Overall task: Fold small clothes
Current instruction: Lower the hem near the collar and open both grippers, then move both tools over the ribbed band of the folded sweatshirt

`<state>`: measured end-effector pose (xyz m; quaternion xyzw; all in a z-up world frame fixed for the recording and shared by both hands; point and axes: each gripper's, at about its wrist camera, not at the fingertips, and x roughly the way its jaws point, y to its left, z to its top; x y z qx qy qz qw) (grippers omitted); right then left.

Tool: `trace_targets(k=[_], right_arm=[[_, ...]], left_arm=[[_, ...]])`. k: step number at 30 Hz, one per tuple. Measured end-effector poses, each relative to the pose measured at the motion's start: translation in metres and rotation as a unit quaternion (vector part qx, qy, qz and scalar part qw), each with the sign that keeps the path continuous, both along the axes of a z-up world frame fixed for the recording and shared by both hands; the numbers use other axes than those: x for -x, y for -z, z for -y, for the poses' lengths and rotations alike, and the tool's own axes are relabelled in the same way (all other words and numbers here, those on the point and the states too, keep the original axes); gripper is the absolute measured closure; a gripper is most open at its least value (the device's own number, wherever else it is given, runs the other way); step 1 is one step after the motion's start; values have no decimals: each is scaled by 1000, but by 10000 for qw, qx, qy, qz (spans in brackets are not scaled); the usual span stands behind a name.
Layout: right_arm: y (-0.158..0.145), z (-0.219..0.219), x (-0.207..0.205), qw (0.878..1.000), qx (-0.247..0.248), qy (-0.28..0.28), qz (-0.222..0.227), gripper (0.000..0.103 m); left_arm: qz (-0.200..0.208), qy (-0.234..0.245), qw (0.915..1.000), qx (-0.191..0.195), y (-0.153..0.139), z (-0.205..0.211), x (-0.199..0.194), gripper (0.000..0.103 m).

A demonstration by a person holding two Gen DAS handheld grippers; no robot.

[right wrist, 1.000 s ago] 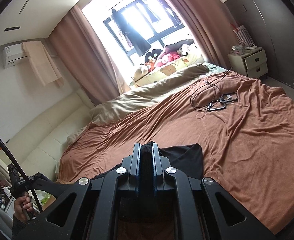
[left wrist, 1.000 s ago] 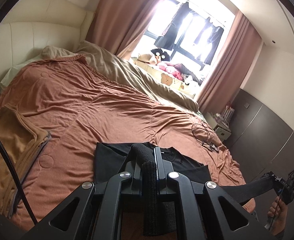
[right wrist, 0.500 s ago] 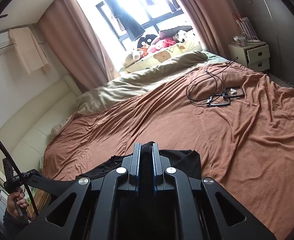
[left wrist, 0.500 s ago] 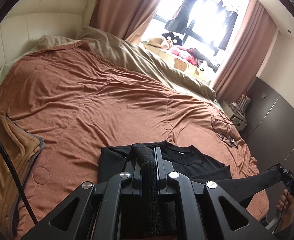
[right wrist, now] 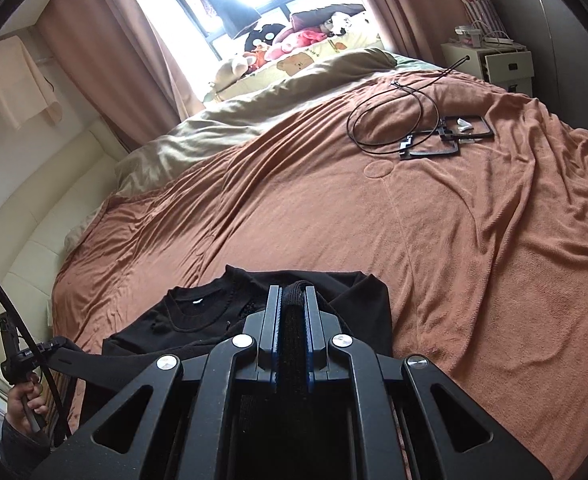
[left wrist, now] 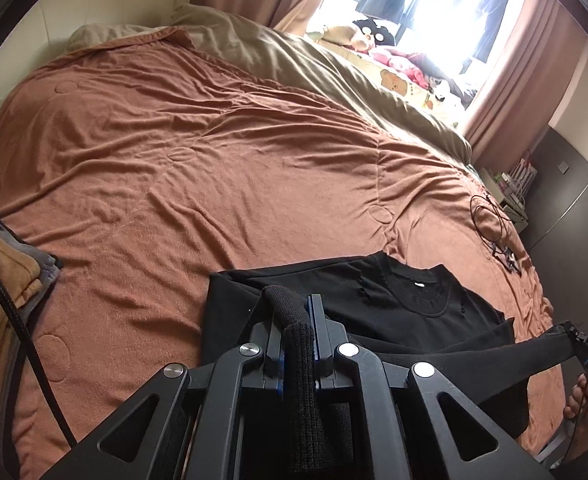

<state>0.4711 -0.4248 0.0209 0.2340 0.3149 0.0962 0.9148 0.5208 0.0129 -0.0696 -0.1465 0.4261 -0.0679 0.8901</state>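
Observation:
A black shirt (left wrist: 422, 308) with a round ribbed neckline and small holes lies partly on the brown bedspread (left wrist: 213, 168), collar end farthest from me. My left gripper (left wrist: 294, 306) is shut on a ribbed black edge of it. My right gripper (right wrist: 291, 294) is shut on another ribbed edge. A taut band of the shirt runs between the two grippers. In the left wrist view the right gripper (left wrist: 586, 346) shows at the right edge, above a hand. In the right wrist view the shirt (right wrist: 197, 320) spreads to the left, and the left gripper (right wrist: 21, 356) shows at the left edge.
A folded pile of tan and grey clothes (left wrist: 9, 276) lies at the bed's left edge. Black cables and flat frames (right wrist: 434, 136) rest on the far right of the bedspread. An olive duvet (left wrist: 334, 68), soft toys and a white nightstand (right wrist: 494, 60) stand beyond.
Both grippers have moved forward and down over the bed with the shirt. More of the shirt now lies on the bedspread, and its neckline has come into view.

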Motion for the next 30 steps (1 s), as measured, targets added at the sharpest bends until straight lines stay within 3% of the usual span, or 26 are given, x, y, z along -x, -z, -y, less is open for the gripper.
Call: trace_targets(k=[12,13,15,16,17,19,21,25,30], right_arm=[[19,-27,-51,9981,390,18,-485,92],[21,-30,-54,9973,438,-9,-588,87],[19,-32,-57,9959,577,-79,-698,62],[16,-34,-55,9956,649,-100,-671,38],[12,-36,-51,9954,719,-117,-628,25],[6,-37,-46,9940,869,-193,-633,25],[6,-40,-42,9910,1036,-300,-792,25],[6,-48,-35,9819,1431,-465,-1150,25],[8,-63,-35,9671,1991,-545,-1485,25]], left_arm=[[-492,13,9983,-326,62,11,-56,92],[-582,-12,9977,-353,68,11,-60,92],[-680,53,9967,-445,73,14,-63,88],[-715,97,9961,-515,74,16,-62,83],[-732,115,9957,-556,73,17,-61,79],[-697,90,9957,-605,68,14,-55,52],[-619,107,9962,-595,61,11,-49,41],[-748,444,9934,-748,53,14,-37,24],[-908,880,9837,-1278,56,23,-16,18]])
